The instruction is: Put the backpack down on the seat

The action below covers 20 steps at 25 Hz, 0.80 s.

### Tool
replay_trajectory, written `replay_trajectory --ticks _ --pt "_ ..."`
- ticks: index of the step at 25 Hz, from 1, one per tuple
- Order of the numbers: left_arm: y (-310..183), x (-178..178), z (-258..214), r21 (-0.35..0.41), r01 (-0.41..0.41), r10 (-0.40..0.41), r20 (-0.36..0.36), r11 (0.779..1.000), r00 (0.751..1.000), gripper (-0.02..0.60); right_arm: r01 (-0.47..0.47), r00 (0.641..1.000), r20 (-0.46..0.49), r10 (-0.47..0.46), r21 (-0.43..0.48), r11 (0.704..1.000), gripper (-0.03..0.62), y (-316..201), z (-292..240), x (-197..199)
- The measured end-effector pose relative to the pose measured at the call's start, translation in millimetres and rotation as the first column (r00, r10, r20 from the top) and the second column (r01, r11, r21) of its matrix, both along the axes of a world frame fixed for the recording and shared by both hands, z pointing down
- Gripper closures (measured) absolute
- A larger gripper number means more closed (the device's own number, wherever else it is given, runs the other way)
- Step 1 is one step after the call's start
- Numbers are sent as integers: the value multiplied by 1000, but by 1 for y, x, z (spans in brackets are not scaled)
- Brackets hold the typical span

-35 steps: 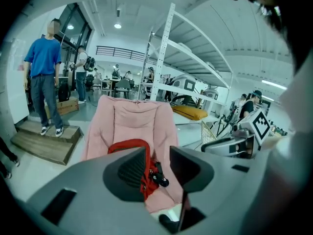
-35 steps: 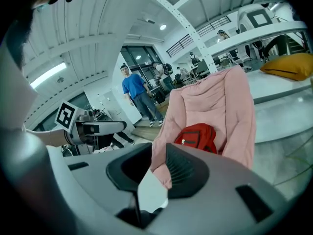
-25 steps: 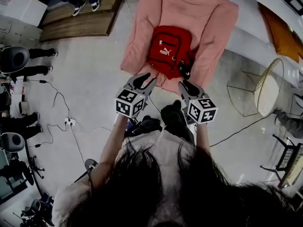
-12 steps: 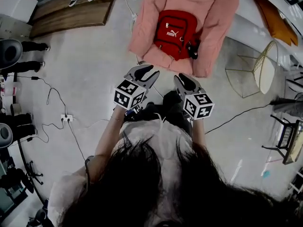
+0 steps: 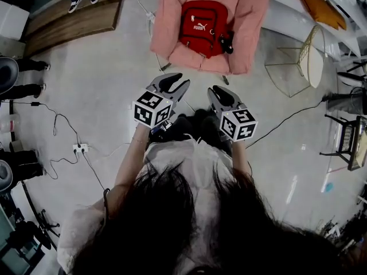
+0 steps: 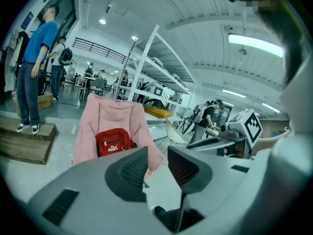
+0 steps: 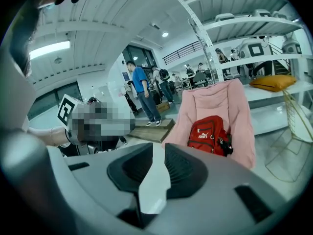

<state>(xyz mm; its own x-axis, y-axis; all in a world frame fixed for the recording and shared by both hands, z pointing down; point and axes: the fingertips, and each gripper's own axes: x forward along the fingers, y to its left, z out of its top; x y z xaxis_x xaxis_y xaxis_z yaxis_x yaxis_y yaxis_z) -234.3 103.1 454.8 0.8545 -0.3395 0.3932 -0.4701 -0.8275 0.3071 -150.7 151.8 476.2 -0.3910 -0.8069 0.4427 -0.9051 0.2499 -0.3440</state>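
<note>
Backpack (image 5: 202, 20) is sitting on seat (image 5: 252, 16), 12 o'clock. L hand-held gripper (image 5: 174, 82) is gaping partway, empty. R hand-held gripper (image 5: 215, 91) has just been closing, nearly shut, empty.

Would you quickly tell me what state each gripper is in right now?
Left gripper: open, nothing between its jaws.
Right gripper: narrowly open, jaws have just been closing, nothing between them.

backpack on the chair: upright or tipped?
Upright. The backpack sits on the chair seat, leaning against its back, top end up in both gripper views.
</note>
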Motion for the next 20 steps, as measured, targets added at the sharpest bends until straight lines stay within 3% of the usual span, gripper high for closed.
replay_trajectory --ticks 20 --pt "12 4 -18 7 22 -22 -40 1000 999 445 84 996 -9 -84 14 996 528 2 -21 -11"
